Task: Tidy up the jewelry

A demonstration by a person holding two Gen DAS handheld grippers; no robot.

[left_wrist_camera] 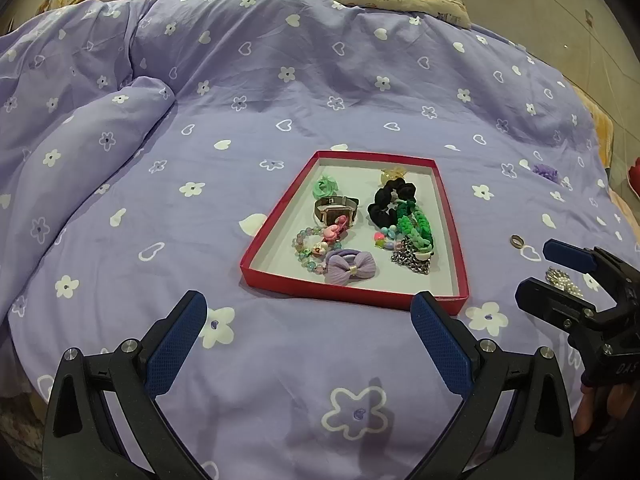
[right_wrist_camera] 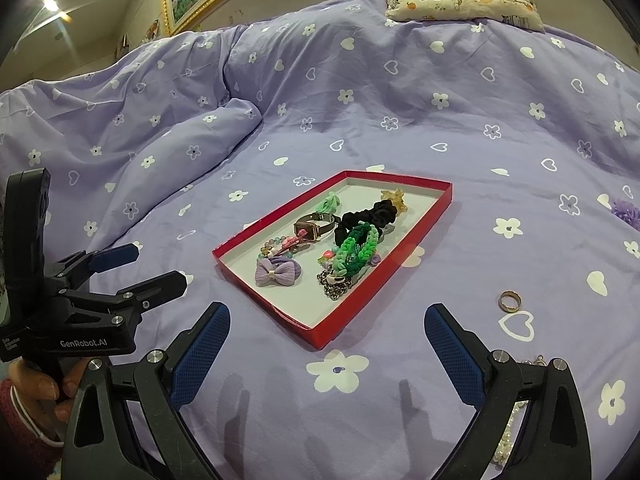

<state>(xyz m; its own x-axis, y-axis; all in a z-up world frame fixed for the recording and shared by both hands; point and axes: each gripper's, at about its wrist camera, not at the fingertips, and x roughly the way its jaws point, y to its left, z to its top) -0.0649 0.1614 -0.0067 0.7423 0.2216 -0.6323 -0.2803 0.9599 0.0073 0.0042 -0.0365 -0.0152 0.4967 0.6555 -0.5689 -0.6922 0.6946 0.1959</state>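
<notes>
Both grippers, left (left_wrist_camera: 308, 344) and right (right_wrist_camera: 326, 354), wide open, empty; ring (right_wrist_camera: 509, 301) upper right of right jaws, nearer.

A shallow red tray (left_wrist_camera: 256, 258) with a pale floor lay flat, holding a watch (left_wrist_camera: 335, 211), a lilac bow (left_wrist_camera: 351, 269), a black scrunchie (left_wrist_camera: 390, 200) and a green braided band (left_wrist_camera: 416, 226). Right of the tray, apart from it, a small ring (right_wrist_camera: 509, 301) lay flat. A pearl strand (left_wrist_camera: 562, 280) lay farther right of the tray, partly hidden.
</notes>
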